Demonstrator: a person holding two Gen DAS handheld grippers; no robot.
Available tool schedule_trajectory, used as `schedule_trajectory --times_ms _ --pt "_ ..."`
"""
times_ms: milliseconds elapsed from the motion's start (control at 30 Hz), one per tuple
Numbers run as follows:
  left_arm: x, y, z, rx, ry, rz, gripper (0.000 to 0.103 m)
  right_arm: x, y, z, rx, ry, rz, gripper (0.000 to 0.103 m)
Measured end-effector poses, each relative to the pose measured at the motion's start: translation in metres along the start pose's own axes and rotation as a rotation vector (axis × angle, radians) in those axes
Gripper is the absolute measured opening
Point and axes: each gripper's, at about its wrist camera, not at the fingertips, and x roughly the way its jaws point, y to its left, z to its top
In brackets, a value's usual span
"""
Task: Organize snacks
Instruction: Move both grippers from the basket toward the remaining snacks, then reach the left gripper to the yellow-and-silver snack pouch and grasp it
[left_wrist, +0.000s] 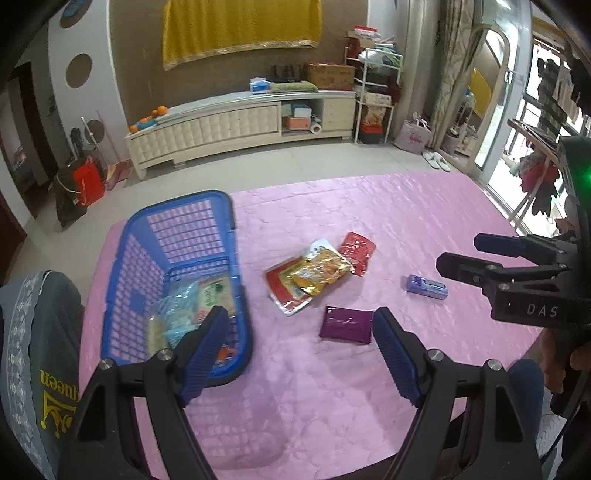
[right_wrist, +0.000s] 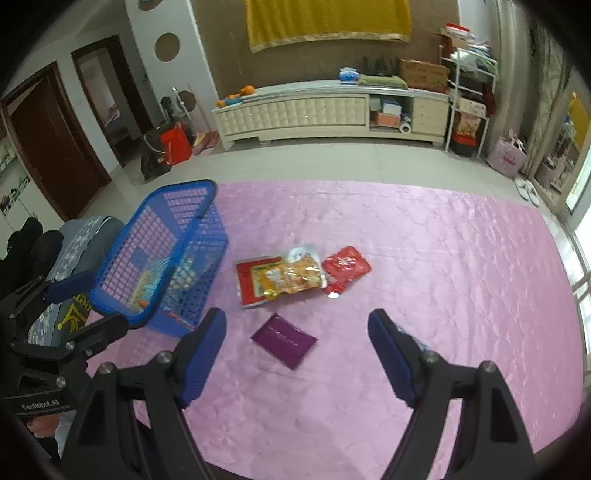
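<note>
Snacks are lying partly sorted: several packets are already sitting in the blue basket (left_wrist: 225, 236), while five items are waiting loose on the pink quilted mat (left_wrist: 406, 206), so I judge the job roughly under way with most of the loose pile left.

Both grippers are hovering empty with fingers spread wide. Just beyond the left gripper (left_wrist: 301, 354), between its fingertips and a touch toward the right one, the purple packet (left_wrist: 346, 325) is resting flat, its long axis running roughly across the fingers. In the right wrist view the same purple packet (right_wrist: 283, 340) is lying just ahead of the right gripper (right_wrist: 297, 356), turned diagonally, one corner pointing back toward the left finger. A small blue-lilac pack (left_wrist: 427, 287) is lying beside the right gripper's fingers as the left camera shows them, its long axis slanting across the view; in the right wrist view it is mostly hidden behind the right finger.

Farther out, a red flat packet (left_wrist: 286, 291) is lying under a yellow-orange pouch (left_wrist: 321, 271), and both are stretching diagonally away from the fingers. A second red pouch (left_wrist: 359, 251) is touching their far end.

The basket is standing to the left, its long axis pointing away from the fingers, with pale green and blue packets (left_wrist: 192, 302) gathered at its near end, behind the left finger.
</note>
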Motion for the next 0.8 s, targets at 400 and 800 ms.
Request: schedule_trajectory --times_ms 400,800 --pt "0.049 -0.032 0.017 0.044 0.078 -0.013 0.078 0.027 -0.051 0.0 0.066 0.04 0.005 0.083" --pt "0.124 -0.054 0.031 0.086 0.175 -0.021 0.078 0.083 -0.094 0.003 0.099 0.12 0.007 0.083"
